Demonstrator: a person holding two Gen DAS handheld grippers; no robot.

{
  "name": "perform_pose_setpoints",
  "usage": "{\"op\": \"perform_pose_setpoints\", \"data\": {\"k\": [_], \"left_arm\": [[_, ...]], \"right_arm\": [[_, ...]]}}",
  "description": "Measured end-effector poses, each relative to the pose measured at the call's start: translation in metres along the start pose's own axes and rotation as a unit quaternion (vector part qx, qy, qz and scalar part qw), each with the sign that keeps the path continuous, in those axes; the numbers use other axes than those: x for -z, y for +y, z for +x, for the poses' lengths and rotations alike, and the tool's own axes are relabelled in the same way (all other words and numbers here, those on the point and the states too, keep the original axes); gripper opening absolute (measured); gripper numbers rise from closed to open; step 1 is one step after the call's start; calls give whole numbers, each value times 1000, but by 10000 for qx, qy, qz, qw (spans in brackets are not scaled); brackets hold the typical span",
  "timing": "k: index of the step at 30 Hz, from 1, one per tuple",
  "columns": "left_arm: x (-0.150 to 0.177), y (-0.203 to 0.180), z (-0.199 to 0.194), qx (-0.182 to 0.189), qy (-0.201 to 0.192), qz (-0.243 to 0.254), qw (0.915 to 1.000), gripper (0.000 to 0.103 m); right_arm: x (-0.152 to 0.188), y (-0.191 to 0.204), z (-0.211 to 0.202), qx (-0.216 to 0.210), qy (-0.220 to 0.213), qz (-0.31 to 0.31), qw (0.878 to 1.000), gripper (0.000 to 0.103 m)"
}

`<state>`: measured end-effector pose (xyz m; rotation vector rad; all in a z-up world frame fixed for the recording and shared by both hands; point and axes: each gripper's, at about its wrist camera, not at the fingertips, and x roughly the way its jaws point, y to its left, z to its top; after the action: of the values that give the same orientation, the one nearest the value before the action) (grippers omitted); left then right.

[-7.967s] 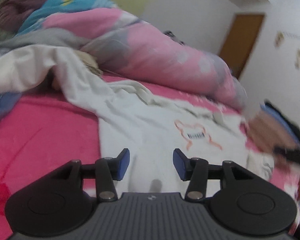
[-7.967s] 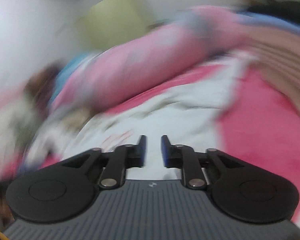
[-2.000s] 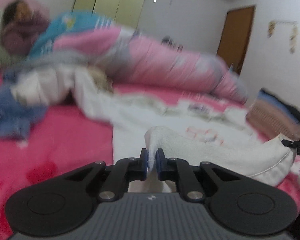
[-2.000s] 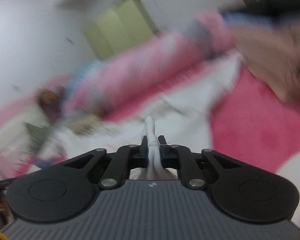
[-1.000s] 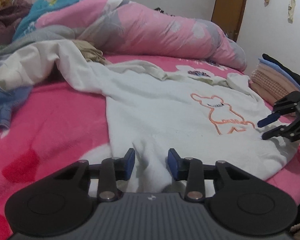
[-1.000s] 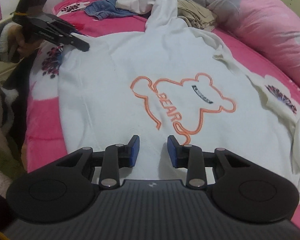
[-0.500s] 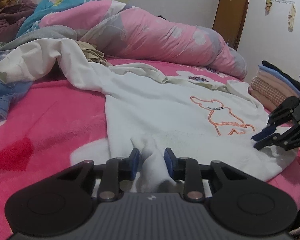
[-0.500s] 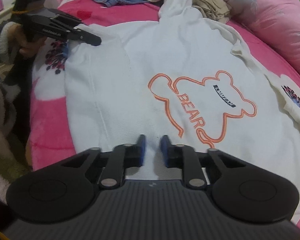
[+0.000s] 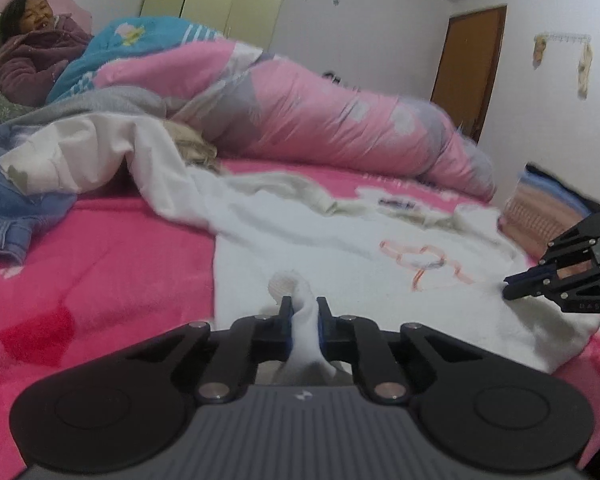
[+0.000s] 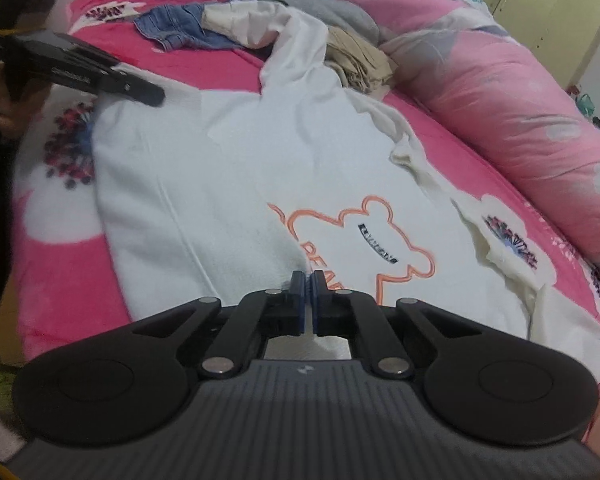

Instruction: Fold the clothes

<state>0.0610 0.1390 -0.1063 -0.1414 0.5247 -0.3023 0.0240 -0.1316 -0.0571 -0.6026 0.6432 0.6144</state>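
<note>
Folding has barely begun: the white sweatshirt lies spread on the bed, left gripper closing on its hem at 6 o'clock, right gripper clenched on it.

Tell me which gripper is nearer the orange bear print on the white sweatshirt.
Right. The right gripper pinches the white sweatshirt beside the orange bear print; the left gripper is closing on the far hem corner.

left gripper: low at the near-left hem corner of the white sweatshirt, jaws closing, a bunched fold of hem pinched between them | right gripper: at the hem's opposite corner, tilted down, jaws drawn together on a thin ridge of cloth | hand: wraps left gripper's handle
</note>
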Motion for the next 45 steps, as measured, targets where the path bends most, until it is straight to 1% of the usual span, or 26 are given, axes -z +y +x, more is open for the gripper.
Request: {"op": "perform_pose_setpoints", "data": {"k": [3, 4, 5, 7, 9, 11, 13, 15, 16, 18, 20, 21, 22, 23, 24, 25, 26, 28, 30, 34, 35, 38, 39, 42, 44, 45], "left_arm": [[8, 4, 9, -89, 187, -97, 9997, 11], [10, 3, 9, -115, 196, -72, 9997, 11], [10, 2, 9, -138, 192, -23, 9997, 10], [10, 1, 8, -179, 194, 70, 9996, 10], [10, 1, 9, -185, 202, 85, 9996, 11], [9, 1, 8, -199, 203, 107, 9995, 11], [10, 0, 8, -226, 207, 123, 9995, 11], [10, -1, 9, -253, 211, 138, 9994, 12], [10, -2, 9, -264, 216, 150, 9993, 12], [10, -3, 10, -303, 224, 192, 9991, 12], [10, -4, 10, -345, 231, 239, 9989, 12], [10, -5, 10, -371, 236, 260, 9987, 13], [10, -6, 10, -391, 241, 275, 9986, 13], [10, -6, 10, -401, 246, 292, 9985, 13], [9, -7, 11, -410, 255, 304, 9984, 14], [9, -7, 11, -422, 265, 312, 9983, 14], [8, -7, 11, -425, 277, 316, 9982, 14], [7, -7, 12, -430, 296, 332, 9981, 14], [7, -7, 12, -431, 302, 350, 9980, 15], [7, -5, 13, -415, 298, 345, 9981, 15], [7, -5, 14, -409, 298, 339, 9981, 15], [7, -4, 15, -388, 295, 334, 9983, 15], [7, -3, 16, -379, 296, 332, 9983, 16], [7, -3, 17, -367, 298, 341, 9983, 16], [7, -4, 17, -366, 293, 339, 9983, 16], [7, -4, 17, -368, 289, 337, 9983, 16]], "right_arm": [[17, -2, 30, 60, 143, 221, 9996, 3], [23, -6, 34, 72, 16, 454, 9989, 3], [27, -14, 34, 124, -143, 783, 9968, 4], [36, -39, 29, 375, -224, 1683, 9848, 4], [56, -70, 9, 645, -511, 2570, 9629, 4], [82, -100, -23, 989, -824, 3361, 9330, 5], [107, -117, -57, 1300, -1087, 3797, 9095, 8], [131, -126, -85, 1448, -1201, 4022, 8960, 10], [138, -125, -92, 1413, -1184, 3987, 8984, 11], [151, -123, -104, 1339, -1149, 3911, 9033, 17], [154, -116, -104, 1143, -1079, 3655, 9174, 30], [153, -111, -100, 967, -1029, 3481, 9268, 33], [151, -108, -94, 839, -942, 3344, 9339, 41], [149, -106, -88, 826, -790, 3246, 9389, 51], [146, -105, -82, 817, -639, 3151, 9434, 54], [146, -106, -77, 855, -519, 3149, 9439, 57], [148, -110, -71, 798, -448, 3196, 9431, 59], [155, -119, -62, 659, -308, 3438, 9362, 59], [163, -124, -56, 463, -189, 3527, 9344, 55], [168, -130, -53, 440, -108, 3635, 9305, 32], [169, -132, -55, 432, -113, 3675, 9290, 29], [172, -138, -61, 389, -227, 3857, 9215, 29], [174, -143, -63, 366, -297, 3968, 9167, 29], [183, -161, -67, 269, -457, 4463, 8933, 30], [187, -165, -62, 116, -387, 4578, 8881, 31], [185, -164, -56, 18, -286, 4536, 8907, 31]]}}
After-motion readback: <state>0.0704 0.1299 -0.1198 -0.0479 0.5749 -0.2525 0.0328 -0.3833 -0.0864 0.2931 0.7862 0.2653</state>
